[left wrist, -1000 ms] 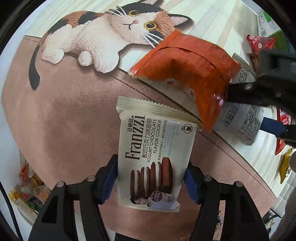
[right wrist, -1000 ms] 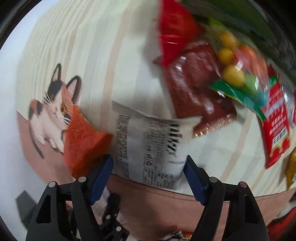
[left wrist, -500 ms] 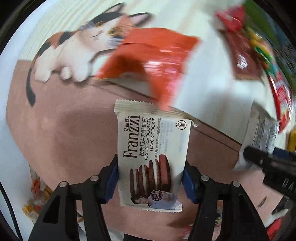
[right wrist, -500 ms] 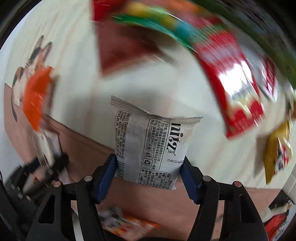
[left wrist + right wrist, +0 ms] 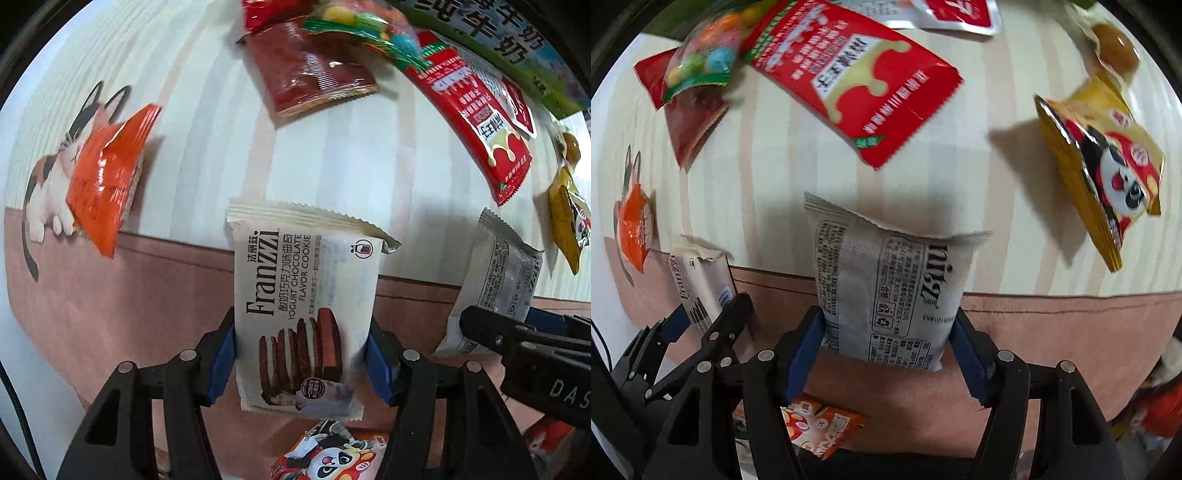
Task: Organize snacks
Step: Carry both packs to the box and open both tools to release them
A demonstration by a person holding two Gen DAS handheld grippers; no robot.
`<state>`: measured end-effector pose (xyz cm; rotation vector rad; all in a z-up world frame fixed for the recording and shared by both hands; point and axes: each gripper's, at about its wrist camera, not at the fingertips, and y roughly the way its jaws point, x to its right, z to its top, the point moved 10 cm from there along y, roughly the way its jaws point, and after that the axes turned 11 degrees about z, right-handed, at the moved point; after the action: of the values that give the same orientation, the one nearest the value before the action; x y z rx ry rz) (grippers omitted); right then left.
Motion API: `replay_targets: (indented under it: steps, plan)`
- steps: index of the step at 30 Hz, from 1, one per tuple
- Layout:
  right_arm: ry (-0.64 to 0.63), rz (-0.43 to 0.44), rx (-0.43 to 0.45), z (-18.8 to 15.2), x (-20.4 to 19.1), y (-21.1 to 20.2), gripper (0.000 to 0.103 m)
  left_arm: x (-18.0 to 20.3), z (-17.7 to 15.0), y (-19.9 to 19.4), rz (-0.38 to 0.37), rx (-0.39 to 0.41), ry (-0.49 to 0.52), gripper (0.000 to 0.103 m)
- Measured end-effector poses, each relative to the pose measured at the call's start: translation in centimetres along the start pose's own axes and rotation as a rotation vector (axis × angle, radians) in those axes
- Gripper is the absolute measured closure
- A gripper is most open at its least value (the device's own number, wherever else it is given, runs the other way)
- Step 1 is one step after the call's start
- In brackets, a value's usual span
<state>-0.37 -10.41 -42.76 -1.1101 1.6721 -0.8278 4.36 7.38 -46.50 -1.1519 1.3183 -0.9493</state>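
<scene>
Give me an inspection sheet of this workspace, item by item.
Surface: striped cream mat with a cartoon cat print and a pinkish-brown band.
Job's things: cream Franzzi cookie packet; grey-white printed packet.
Clutter: orange foil packet, dark red packet, long red sachet, yellow panda packet.
Grippers: left gripper grips the Franzzi packet, jaws opening slightly; right gripper grips the grey-white packet, jaws opening slightly.
Cables: thin black cable at left edge.
Surroundings: nothing seen.

Scene evenly and brightly lit from above, soft shadows cast under packets, glare seen on orange packet (image 5: 107, 177), edges bent by fisheye, corners blurred
</scene>
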Motion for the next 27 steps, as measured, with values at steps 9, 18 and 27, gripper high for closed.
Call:
replay_targets:
  steps: [9, 18, 27]
  plan:
    - [0.049, -0.037, 0.047, 0.3, 0.5, -0.4, 0.031, -0.1, 0.0, 0.1, -0.001, -0.014, 0.028, 0.046]
    - [0.012, 0.012, 0.114, -3.3, -1.7, -3.1, 0.047, 0.5, 0.8, -4.0, -0.052, 0.038, 0.017, 0.046]
    - [-0.016, 0.093, 0.167, -4.2, -1.0, -8.4, 0.051, 0.6, 6.1, -12.1, -0.099, 0.173, 0.002, 0.046]
